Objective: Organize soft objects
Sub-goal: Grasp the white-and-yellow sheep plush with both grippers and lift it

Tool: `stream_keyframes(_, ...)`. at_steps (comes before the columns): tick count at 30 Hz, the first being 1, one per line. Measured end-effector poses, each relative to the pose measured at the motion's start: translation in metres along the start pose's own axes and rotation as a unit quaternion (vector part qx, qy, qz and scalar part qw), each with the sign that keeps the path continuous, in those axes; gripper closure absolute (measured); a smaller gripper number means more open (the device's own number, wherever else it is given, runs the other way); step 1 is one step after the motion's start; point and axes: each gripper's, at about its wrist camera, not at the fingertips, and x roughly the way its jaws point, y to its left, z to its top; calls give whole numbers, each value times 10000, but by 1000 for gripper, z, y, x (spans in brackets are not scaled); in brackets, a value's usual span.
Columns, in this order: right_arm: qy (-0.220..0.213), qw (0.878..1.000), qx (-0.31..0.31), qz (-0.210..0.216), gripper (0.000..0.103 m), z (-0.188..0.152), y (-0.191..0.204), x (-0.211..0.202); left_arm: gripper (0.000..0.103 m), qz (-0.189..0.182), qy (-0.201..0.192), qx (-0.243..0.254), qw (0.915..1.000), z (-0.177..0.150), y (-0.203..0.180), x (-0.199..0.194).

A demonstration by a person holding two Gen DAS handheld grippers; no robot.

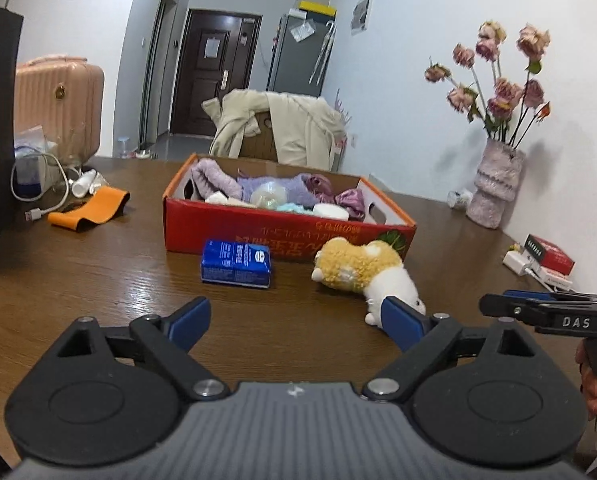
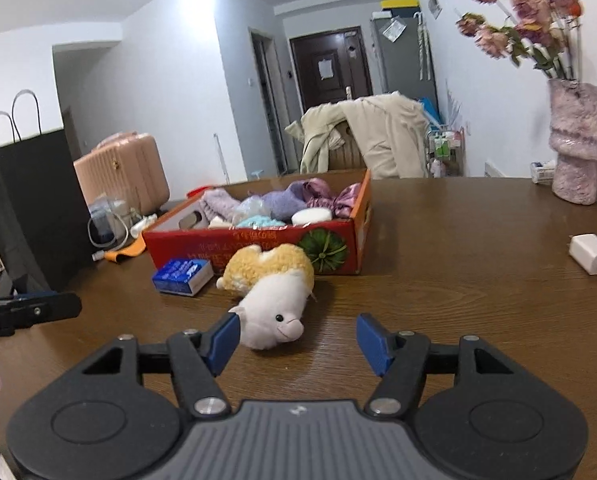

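Plush toy [image 2: 272, 296]: a yellow-and-white stuffed animal lying on its side on the worktop [image 2: 458, 280], just in front of the red box, its white head toward the cameras and its yellow back toward the box.
Left gripper [image 1: 294, 320]: jaws wide apart, nothing between them but bare worktop; its right blue pad overlaps the toy's white head in the left wrist view, and I cannot tell whether it touches.
Right gripper [image 2: 298, 340]: jaws apart, clamped on nothing; the toy's white head lies just ahead of the left pad and partly within the gap, while the right pad stands well clear of it.
Red cardboard box [image 1: 282, 232]: open-topped, on the worktop beyond the toy, printed with a green melon picture on its near wall.
Box contents: soft things piled inside, among them lilac knitwear [image 1: 218, 180], shiny purple fabric [image 1: 350, 200] and a white round pad [image 1: 330, 212].
Blue tissue pack [image 1: 236, 264]: flat on the worktop, to the left of the toy and near the box's front wall, apart from both grippers.
Orange strap [image 1: 90, 210]: on the worktop left of the box, beside a white cable.
Vase of dried roses [image 1: 496, 184]: upright at the worktop's right edge by the wall.
Person's hand [image 1: 590, 384]: grips the handle of the right gripper at the frame edge.
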Motion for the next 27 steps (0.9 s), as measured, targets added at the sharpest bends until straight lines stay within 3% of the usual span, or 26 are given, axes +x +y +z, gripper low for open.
stream_keyframes(12, 550, 9985, -8, 14, 41, 17, 12, 94, 9, -115, 411, -205, 9989, 13, 24, 65)
stream_keyframes(14, 560, 9983, 133, 92, 53, 17, 10, 97, 9, -150, 437, -229, 9987, 17, 29, 74)
stream_keyframes(15, 595, 9979, 215, 131, 66, 17, 11, 97, 9, -162, 449, -237, 9986, 18, 31, 78)
stream_keyframes(17, 700, 9972, 268, 45, 64, 17, 21, 91, 9, -173, 435, -262, 9986, 21, 38, 84)
stream_keyframes(18, 779, 9967, 194, 130, 64, 17, 32, 84, 9, -173, 426, -280, 9985, 22, 42, 86)
stream_keyframes(21, 917, 9851, 123, 1451, 67, 11, 60, 64, 9, -55, 403, -455, 9981, 24, 60, 91)
stream_keyframes(22, 806, 9825, 50, 1676, 67, 12, 68, 56, 9, 4, 390, -558, 9977, 24, 67, 91)
stream_keyframes(24, 495, 9874, -102, 1497, 64, 20, 73, 50, 9, 9, 377, -728, 9966, 24, 77, 88)
stream_keyframes(27, 401, 9976, 154, 536, 46, 31, 61, 70, 9, -237, 376, -954, 9944, 22, 85, 78)
